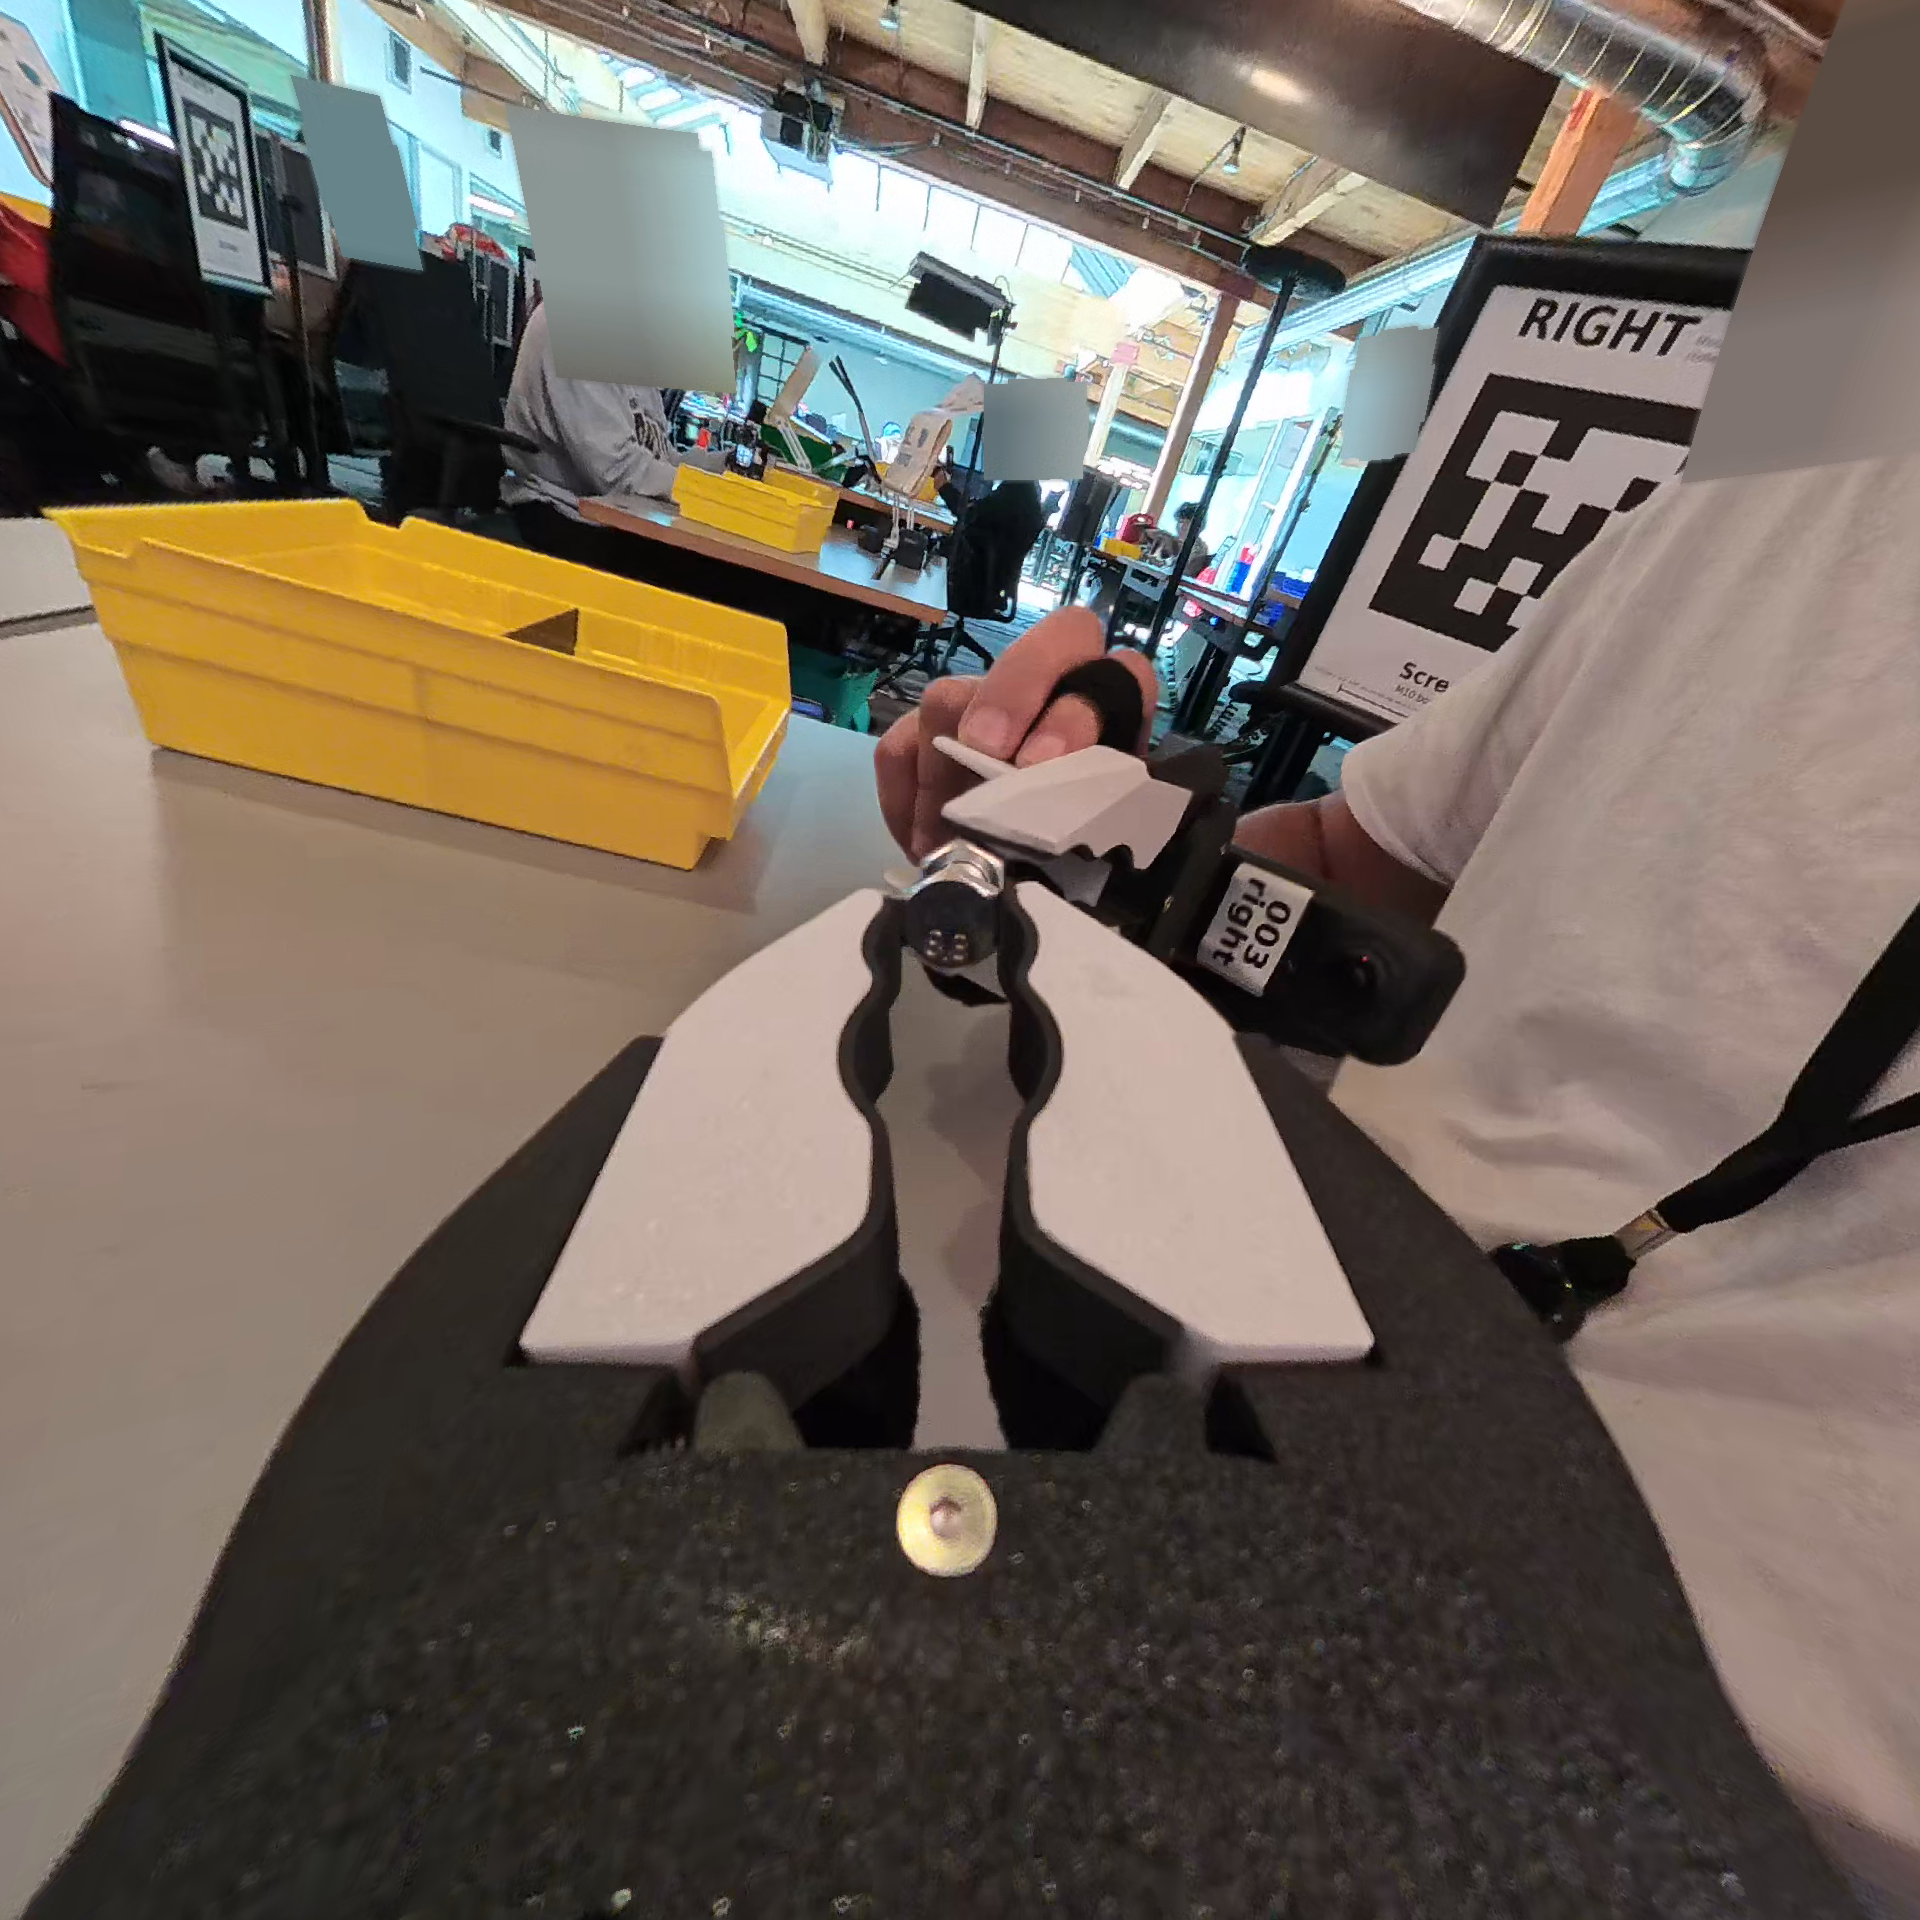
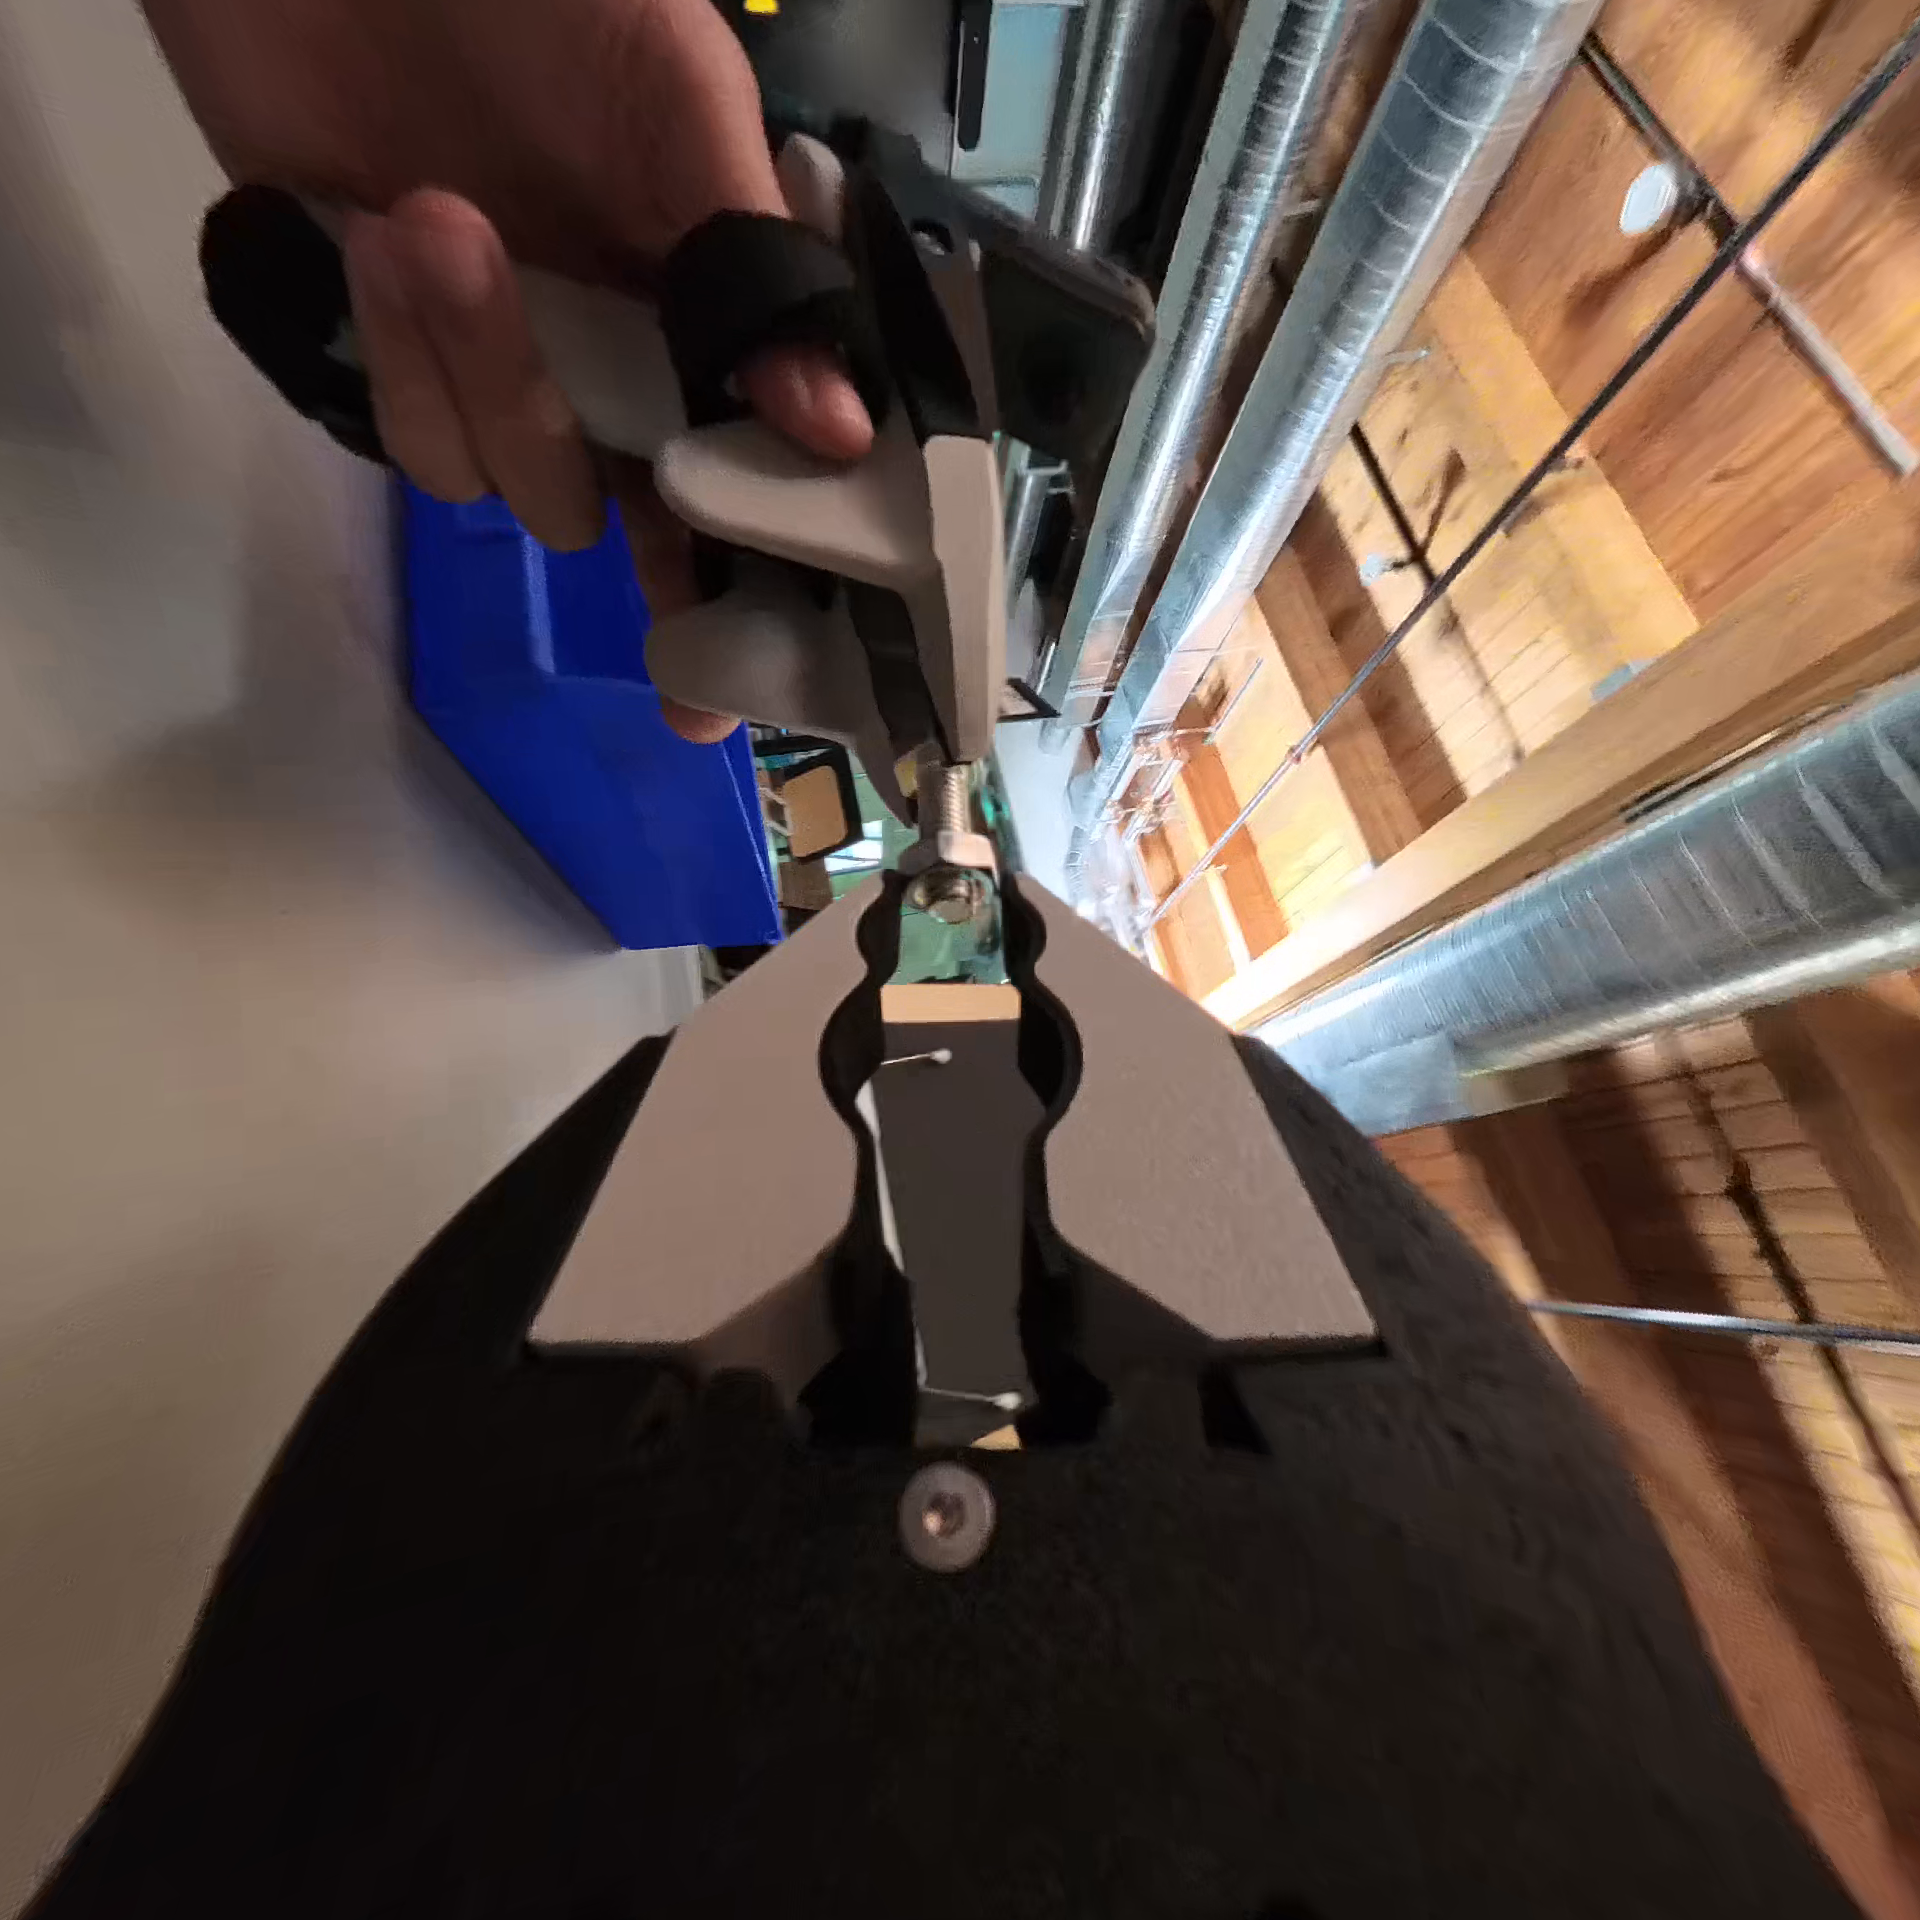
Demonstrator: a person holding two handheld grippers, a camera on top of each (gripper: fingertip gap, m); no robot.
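Observation:
My left gripper (image 1: 948, 920) is shut on the head of a silver bolt (image 1: 945, 945) and holds it above the grey table (image 1: 312, 1039). My right gripper (image 2: 948, 904) faces it tip to tip and is shut on a silver nut (image 2: 951, 857) on the bolt's threaded shaft (image 2: 945, 795). In the left wrist view the right gripper (image 1: 977, 847) comes in from the upper right, held by a hand (image 1: 966, 717), with the nut (image 1: 961, 864) just beyond the bolt head. In the right wrist view the left gripper (image 2: 940, 753) and its hand (image 2: 468, 343) sit above the shaft.
A yellow bin (image 1: 416, 675) stands on the table to the left. A blue bin (image 2: 561, 727) shows behind the left gripper in the right wrist view. The person's white shirt (image 1: 1662, 883) fills the right side. A black-and-white marker board (image 1: 1538, 499) stands behind.

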